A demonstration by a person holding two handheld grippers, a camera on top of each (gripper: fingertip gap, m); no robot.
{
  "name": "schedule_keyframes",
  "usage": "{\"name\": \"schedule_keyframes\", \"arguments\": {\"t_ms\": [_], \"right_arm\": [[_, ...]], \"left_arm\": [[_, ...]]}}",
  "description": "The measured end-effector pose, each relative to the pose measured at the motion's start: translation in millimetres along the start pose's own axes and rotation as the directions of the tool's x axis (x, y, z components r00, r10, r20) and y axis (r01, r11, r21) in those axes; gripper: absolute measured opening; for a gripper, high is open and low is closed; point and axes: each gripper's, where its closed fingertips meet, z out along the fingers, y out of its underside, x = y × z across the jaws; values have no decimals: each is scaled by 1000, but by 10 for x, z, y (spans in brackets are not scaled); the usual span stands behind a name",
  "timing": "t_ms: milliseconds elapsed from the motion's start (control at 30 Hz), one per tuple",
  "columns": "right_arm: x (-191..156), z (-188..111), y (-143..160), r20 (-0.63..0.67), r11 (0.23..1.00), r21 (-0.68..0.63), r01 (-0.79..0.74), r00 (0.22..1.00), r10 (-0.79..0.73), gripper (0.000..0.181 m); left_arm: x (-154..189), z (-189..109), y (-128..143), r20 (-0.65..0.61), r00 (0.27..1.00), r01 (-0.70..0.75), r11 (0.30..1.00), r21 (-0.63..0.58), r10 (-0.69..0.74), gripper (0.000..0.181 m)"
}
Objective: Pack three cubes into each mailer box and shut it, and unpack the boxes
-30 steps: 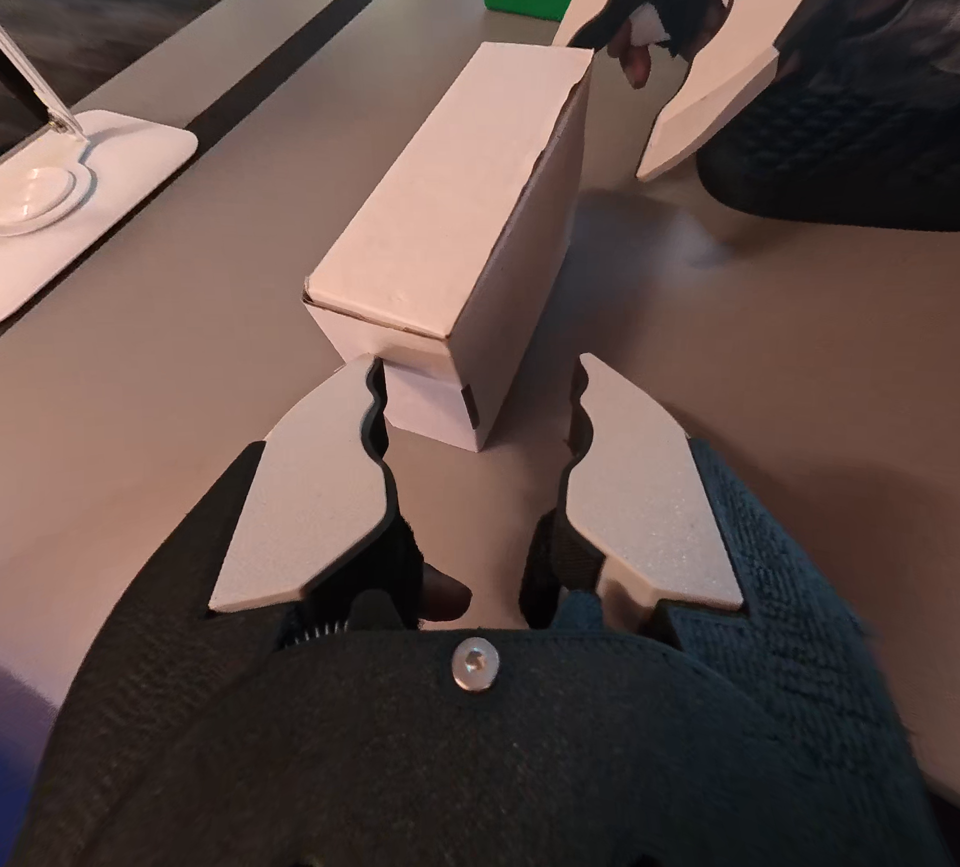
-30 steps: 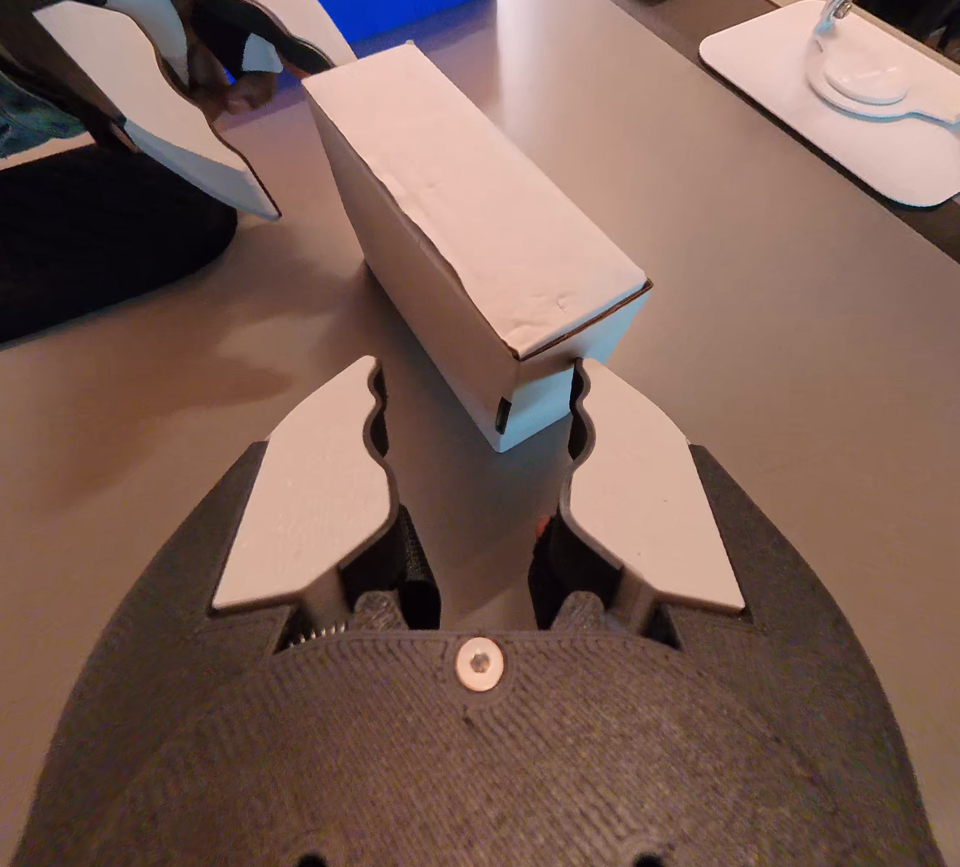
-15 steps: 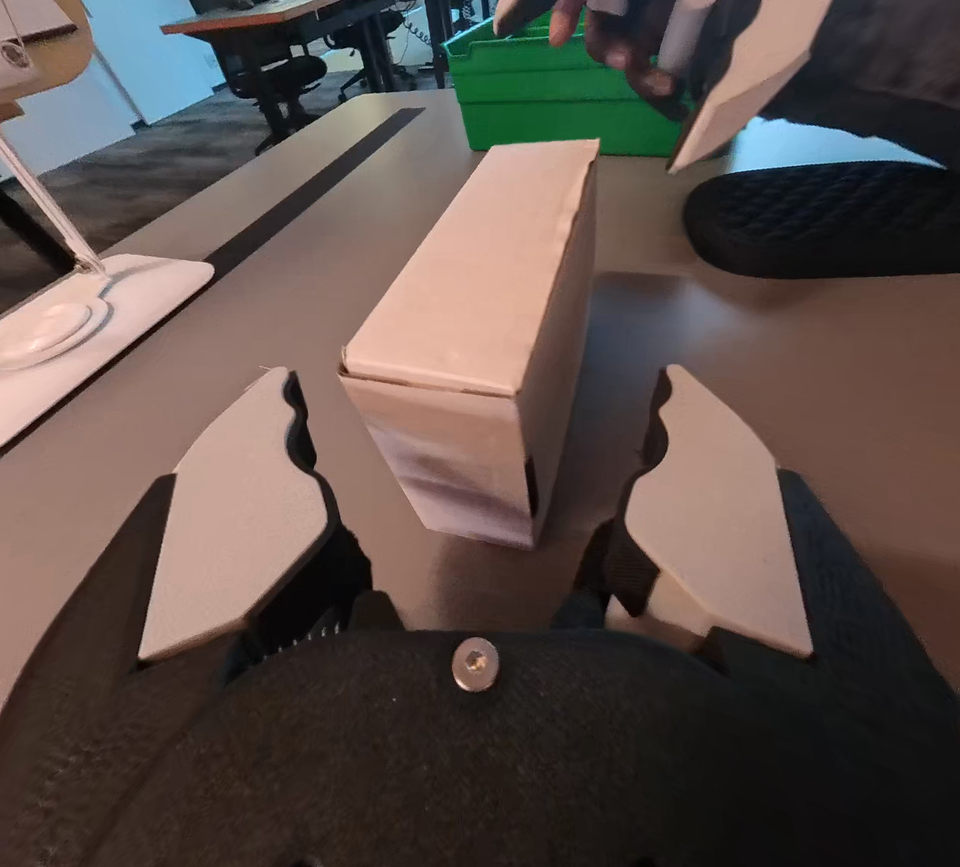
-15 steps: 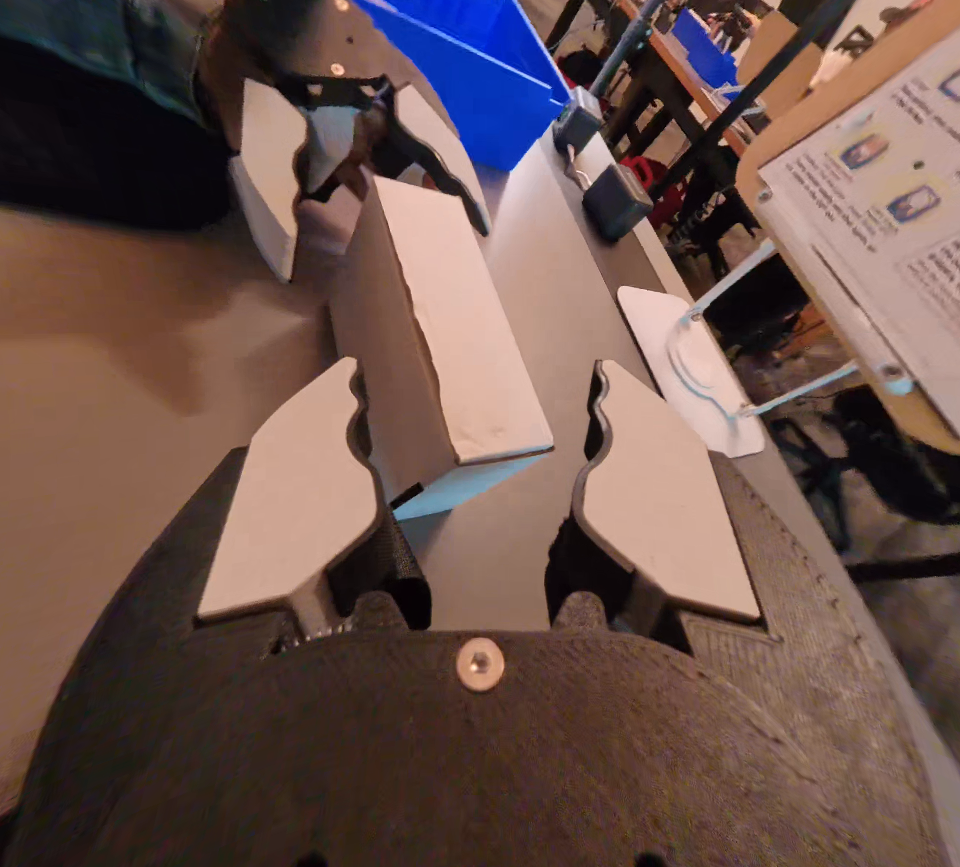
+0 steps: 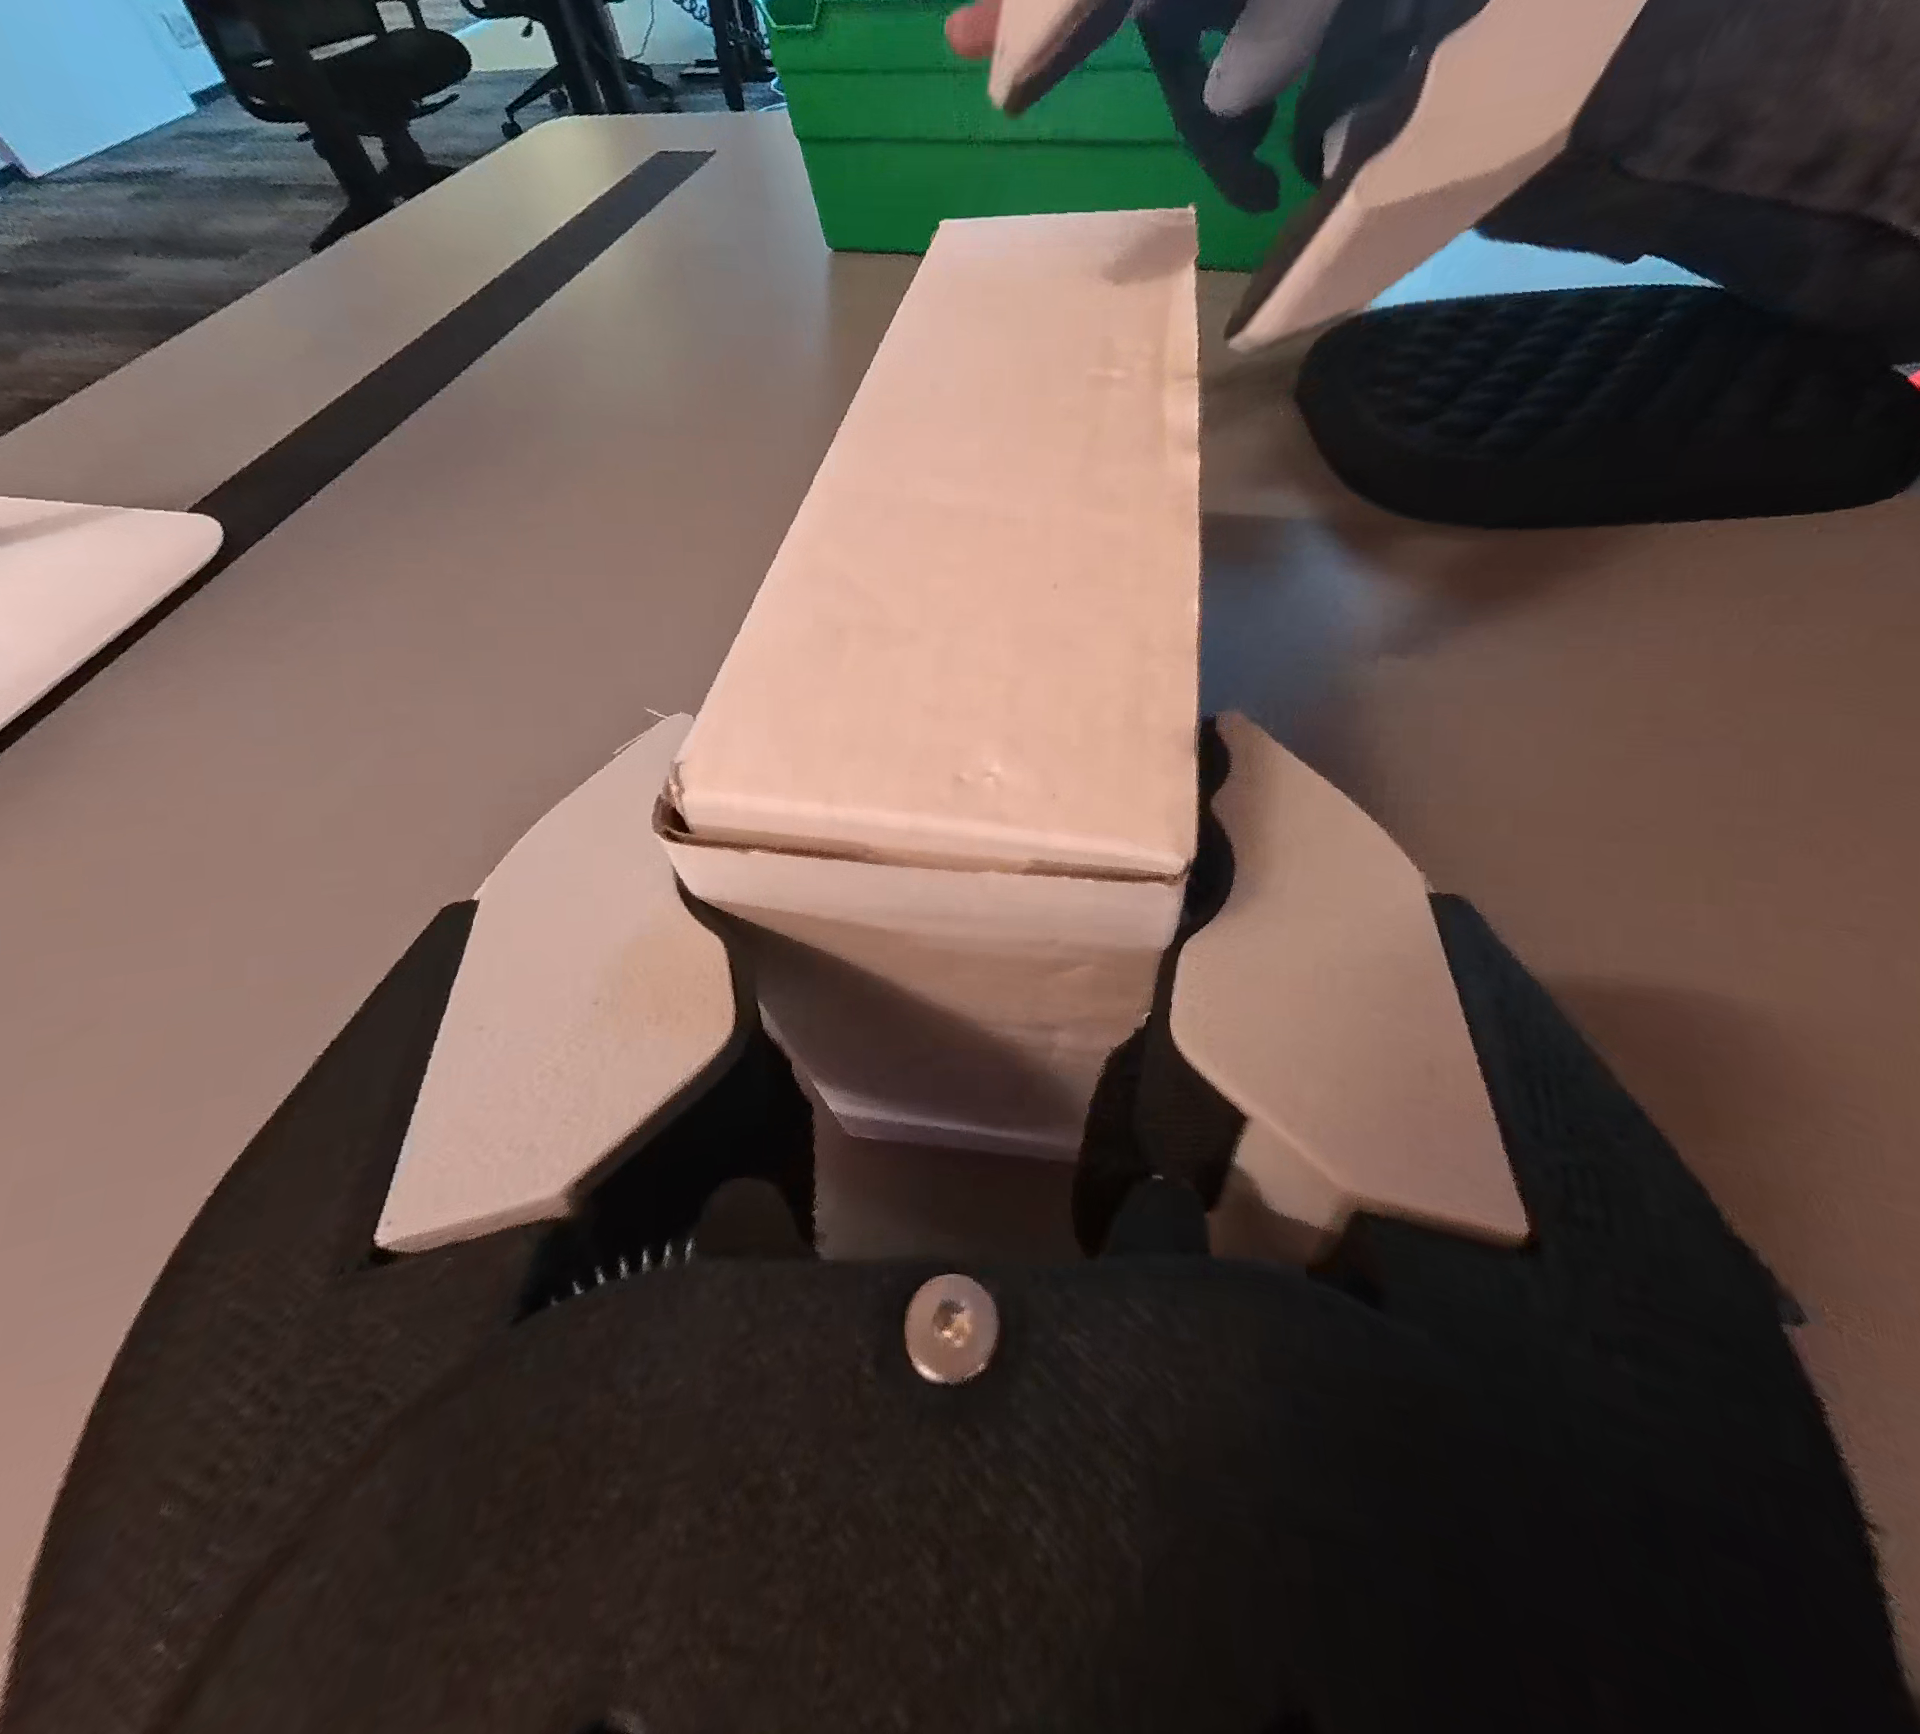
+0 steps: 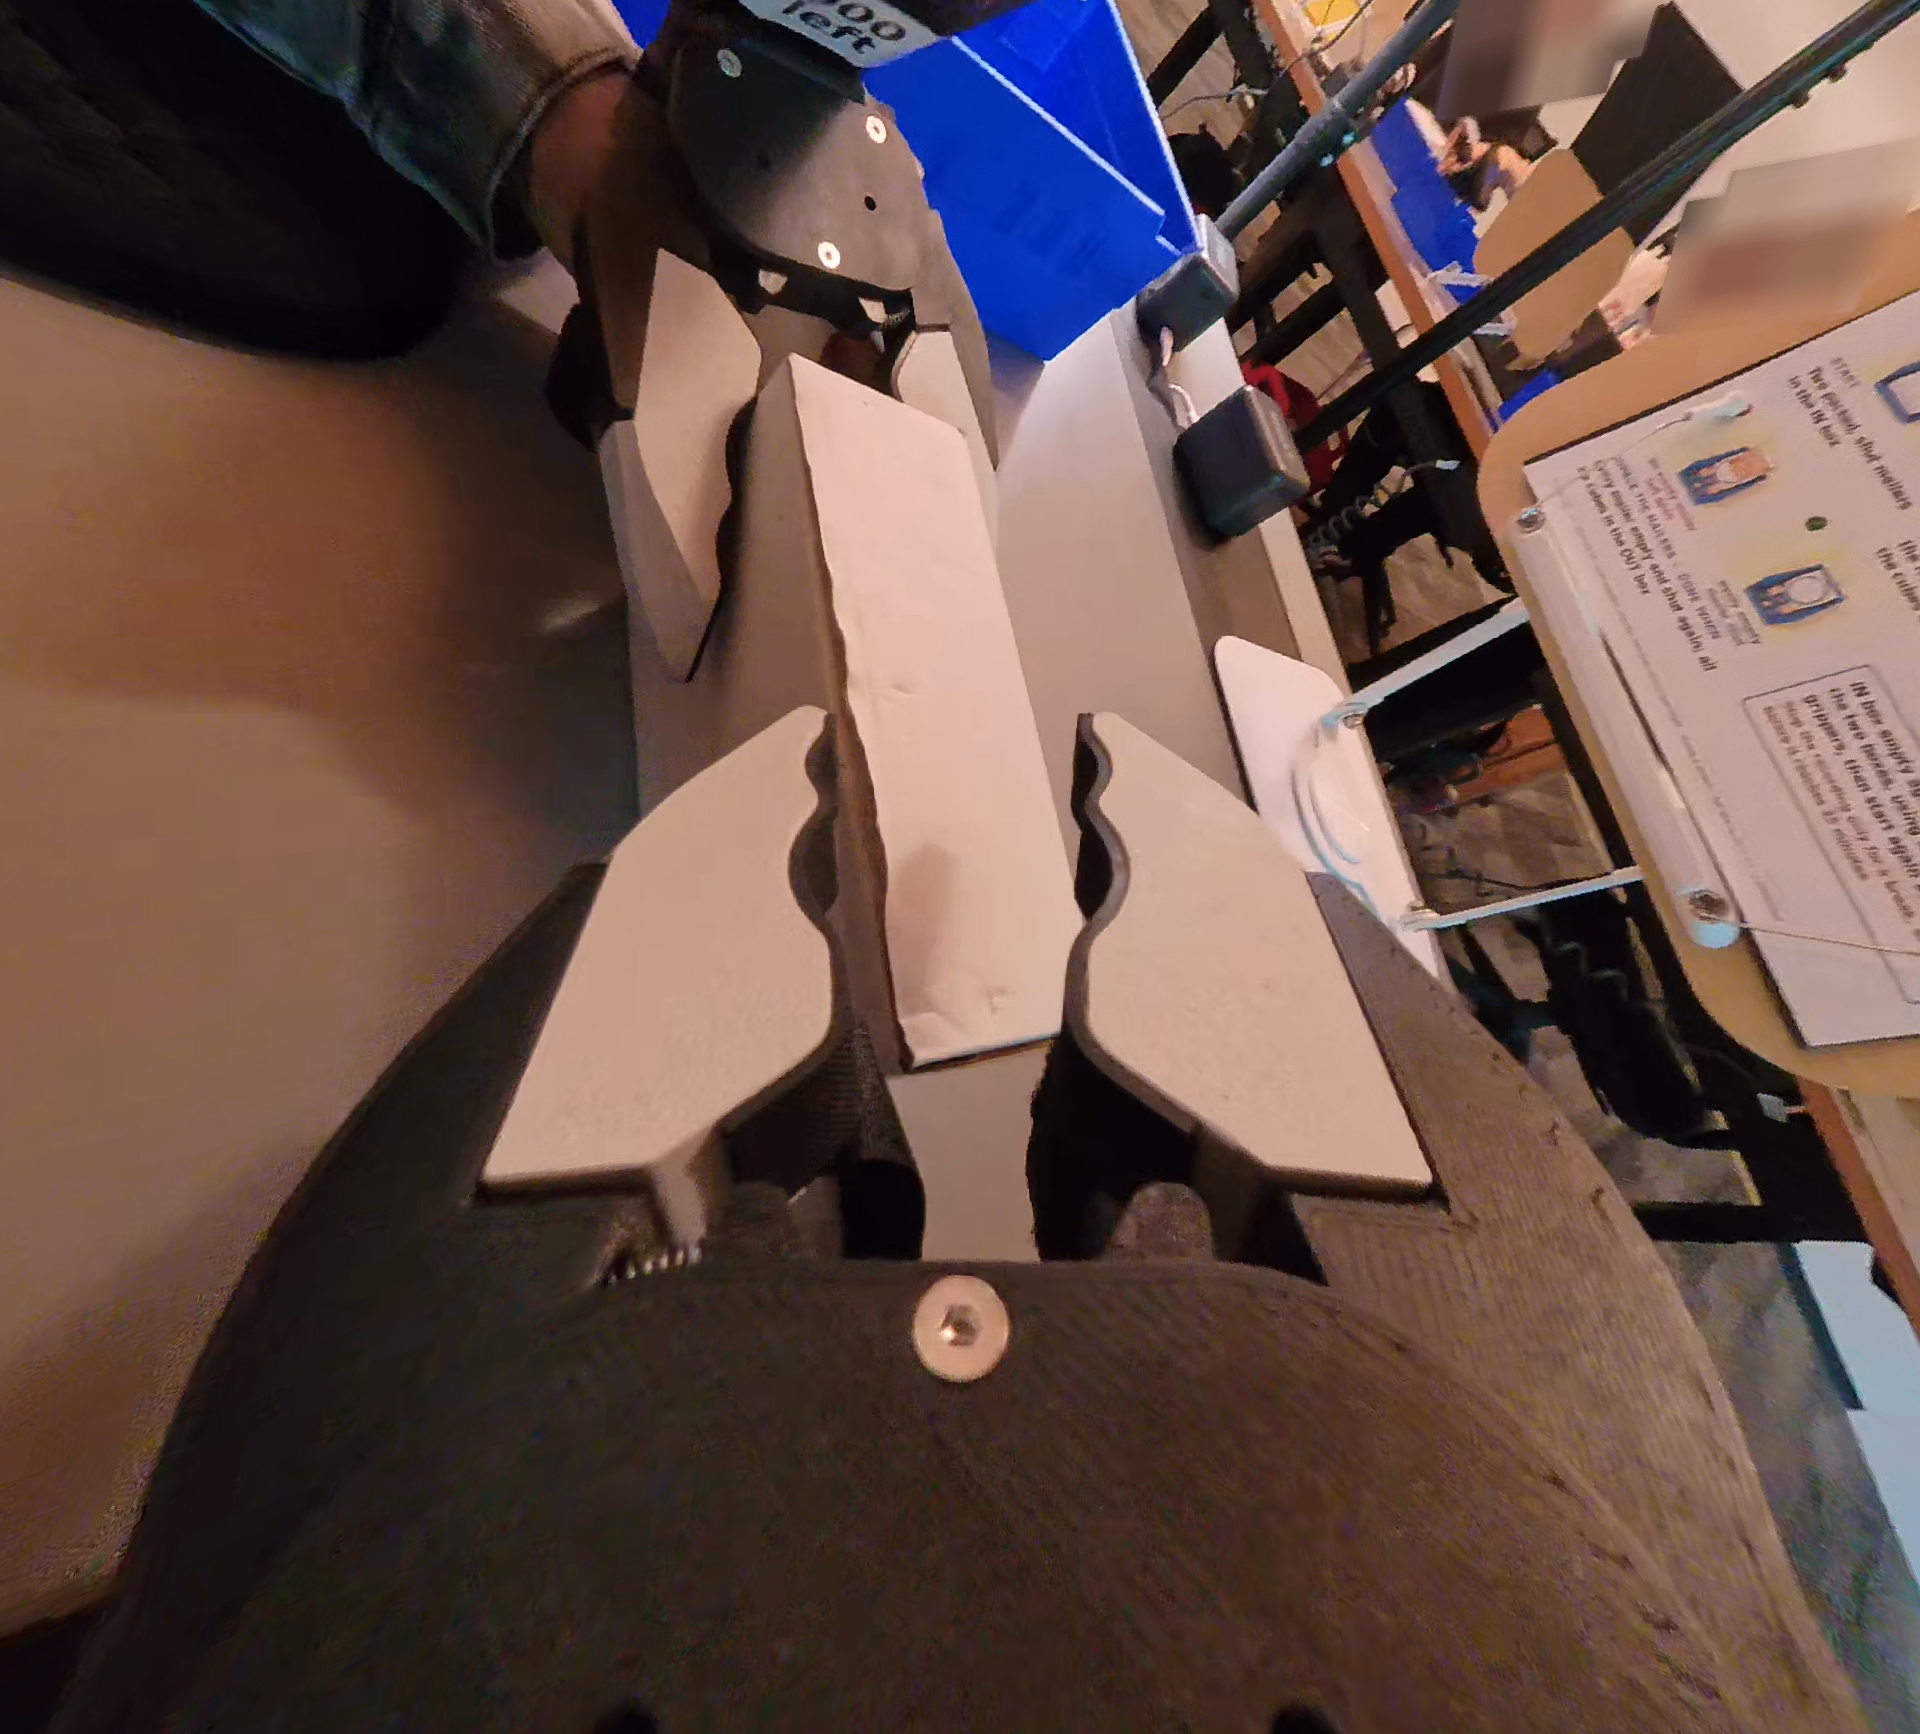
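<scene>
A long white mailer box [image 5: 987, 541], lid shut, lies on the brown table [image 5: 416, 645]. My left gripper [image 5: 940, 728] is shut on its near end, one finger pressed against each long side. The right wrist view shows that grip from the far end, with the left gripper [image 6: 831, 541] at the box [image 6: 935, 645]. My right gripper [image 6: 951, 739] is rolled on its side over the other end of the box. Its jaws stand partly apart, narrower than the box. In the left wrist view the right gripper [image 5: 1122, 214] hovers above and beside that end. No cubes show.
A green bin [image 5: 935, 157] stands behind the box and a blue bin [image 6: 1018, 157] stands at the opposite end. A white lamp base [image 5: 73, 583] lies at the left. Two dark adapters [image 6: 1236, 458] sit on the table edge. A black quilted mass [image 5: 1610, 406] lies at the right. One gripper's finger ends stand about 8 cm off the other's. The black quilted mass [image 5: 1610, 406] is about 25 cm from both grippers' fingertips.
My left gripper moved forward and closed on the box's near end. My right gripper rolled onto its side, came over the far end, and its jaws narrowed.
</scene>
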Motion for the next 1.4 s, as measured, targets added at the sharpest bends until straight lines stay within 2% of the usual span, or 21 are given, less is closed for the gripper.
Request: {"name": "schedule_keyframes", "arguments": {"t_ms": [267,467,600,767,900,933,1000,1067,1133,1267,1400], "right_arm": [[16,-14,4,-60,976,-110,188,979,-196,43],[23,11,-57,-114,880,-269,392,894,-433,43],[6,41,-75,-163,832,-333,444,842,-515,36],[-36,81,-60,-178,798,-395,456,814,-553,22],[-77,121,12,-134,726,-479,493,776,-616,0],[-76,121,14,-119,710,-485,510,766,-632,0],[-100,114,22,-45,733,-472,489,817,-574,1],[-118,90,2,50,812,-437,386,912,-407,1],[-80,66,-77,133,868,-396,298,955,-267,2],[-22,73,-185,317,903,-383,195,946,-70,2],[-45,120,-137,393,897,-417,144,919,35,3]], "left_arm": [[13,-7,11,-19,1000,-18,1000,-6,18,85],[16,-6,10,-28,999,-23,1000,-6,22,84],[15,-9,15,-30,999,-29,1000,-9,28,83],[16,-10,18,-33,999,-35,999,-12,35,82],[-3,-8,29,-17,999,-34,999,-29,34,82],[-4,-9,34,-15,999,-37,999,-36,36,82],[2,-9,45,-16,999,-44,998,-54,43,82],[20,-5,49,-27,999,-46,997,-64,44,82],[27,6,56,-30,999,-41,997,-70,39,82],[19,12,92,-45,999,-20,995,-94,16,81],[-47,-68,114,-34,998,-52,988,-149,48,80]]}}
